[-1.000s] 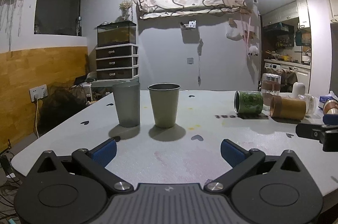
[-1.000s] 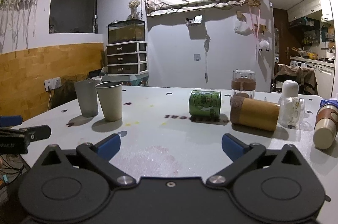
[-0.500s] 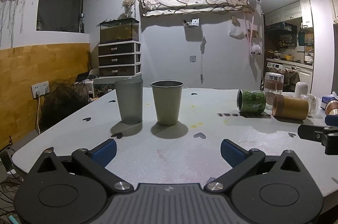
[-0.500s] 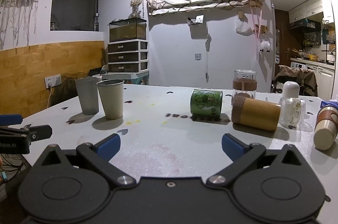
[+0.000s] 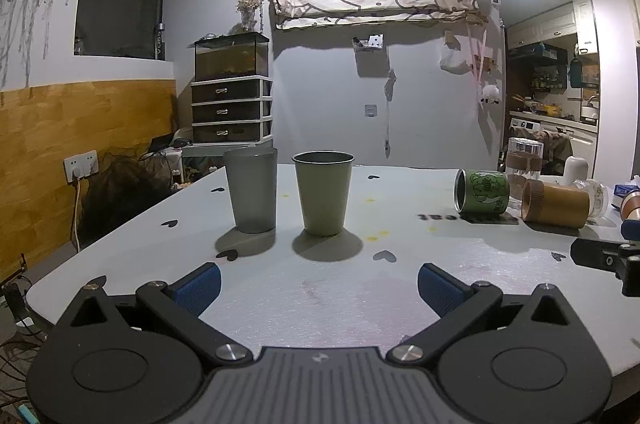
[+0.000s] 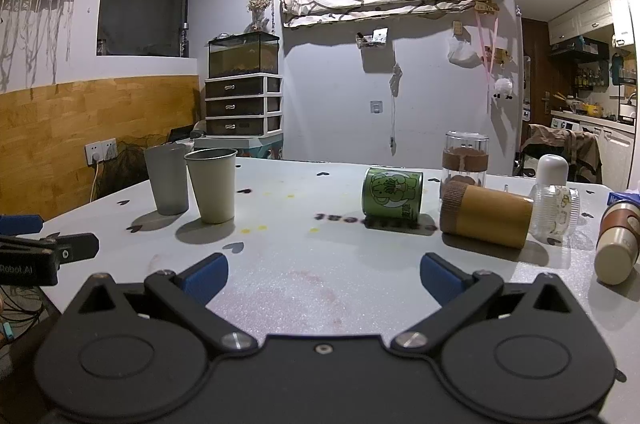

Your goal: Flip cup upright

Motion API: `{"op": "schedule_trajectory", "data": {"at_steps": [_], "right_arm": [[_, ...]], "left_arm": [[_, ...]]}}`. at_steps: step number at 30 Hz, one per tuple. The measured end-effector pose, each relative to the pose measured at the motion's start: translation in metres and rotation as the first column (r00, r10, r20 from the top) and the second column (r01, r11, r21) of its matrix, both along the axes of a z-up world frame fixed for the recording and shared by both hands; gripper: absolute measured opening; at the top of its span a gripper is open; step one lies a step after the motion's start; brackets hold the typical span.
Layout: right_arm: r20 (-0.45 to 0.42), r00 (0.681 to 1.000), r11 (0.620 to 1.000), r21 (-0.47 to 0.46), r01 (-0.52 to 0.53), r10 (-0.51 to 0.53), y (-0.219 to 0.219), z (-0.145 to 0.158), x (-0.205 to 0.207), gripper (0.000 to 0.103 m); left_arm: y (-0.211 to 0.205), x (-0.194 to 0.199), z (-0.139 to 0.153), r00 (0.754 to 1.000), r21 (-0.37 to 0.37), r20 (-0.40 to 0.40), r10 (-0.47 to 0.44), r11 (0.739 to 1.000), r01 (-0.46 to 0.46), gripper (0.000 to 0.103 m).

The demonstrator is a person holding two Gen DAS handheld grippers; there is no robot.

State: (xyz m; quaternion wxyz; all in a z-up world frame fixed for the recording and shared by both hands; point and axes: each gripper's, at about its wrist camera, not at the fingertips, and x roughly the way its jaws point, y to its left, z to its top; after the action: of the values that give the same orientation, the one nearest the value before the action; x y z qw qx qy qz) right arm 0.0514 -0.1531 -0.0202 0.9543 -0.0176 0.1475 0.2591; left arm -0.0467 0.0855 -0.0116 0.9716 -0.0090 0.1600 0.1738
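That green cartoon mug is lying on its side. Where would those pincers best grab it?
Probably across the round body of the green mug, coming from above with one finger on each curved side. It lies with its open mouth towards the two upright cups, and the bamboo cup crowds its other end. The right gripper, open, is nearest.

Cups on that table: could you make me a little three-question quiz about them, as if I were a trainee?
1. True or false: the green mug stands upright.
2. Which stands nearer the grey cup: A the beige cup, B the brown cylinder cup, C the glass jar?
3. Fill in: both the left hand-held gripper and the right hand-held gripper are ____ and hold nothing.

Key: 1 false, it lies on its side. 2 A. 3 open.
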Motion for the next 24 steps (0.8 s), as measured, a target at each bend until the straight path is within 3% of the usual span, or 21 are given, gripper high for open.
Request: {"op": "schedule_trajectory", "data": {"at_steps": [24], "right_arm": [[0.001, 1.0, 1.0, -0.001, 0.0, 0.0, 0.0006, 0.0008, 0.0001, 0.103]], "left_arm": [[0.0029, -0.0008, 0.0003, 1.0, -0.005, -0.002, 0.004, 1.0, -0.004, 0.103]]}}
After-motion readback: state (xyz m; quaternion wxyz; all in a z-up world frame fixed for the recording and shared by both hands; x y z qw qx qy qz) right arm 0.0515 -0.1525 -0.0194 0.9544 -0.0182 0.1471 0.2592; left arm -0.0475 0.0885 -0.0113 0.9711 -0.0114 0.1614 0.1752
